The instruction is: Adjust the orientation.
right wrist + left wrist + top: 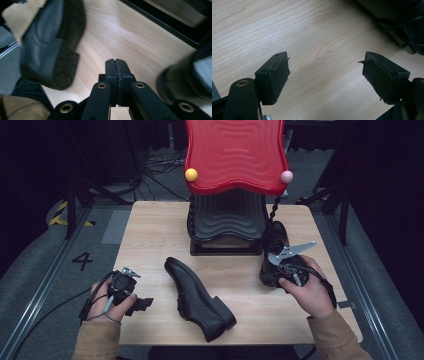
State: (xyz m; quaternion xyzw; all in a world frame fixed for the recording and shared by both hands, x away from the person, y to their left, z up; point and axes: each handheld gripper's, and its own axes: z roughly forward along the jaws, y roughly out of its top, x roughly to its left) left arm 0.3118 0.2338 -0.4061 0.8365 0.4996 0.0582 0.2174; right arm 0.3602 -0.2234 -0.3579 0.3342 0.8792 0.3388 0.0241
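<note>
1. The left gripper (325, 75), at lower left of the high view, has its jaws released wide over the table (150, 235).
2. The right gripper (116, 65) is clenched on nothing.
3. One black shoe (197, 297) lies at lower centre, the other shoe (276, 240) stands at right.

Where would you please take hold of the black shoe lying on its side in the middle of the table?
Grip the shoe at its ankle collar, coming from above with the open left gripper. The shoe lies on its side, so the thin collar edge faces up, narrower than the sole or heel.
</note>
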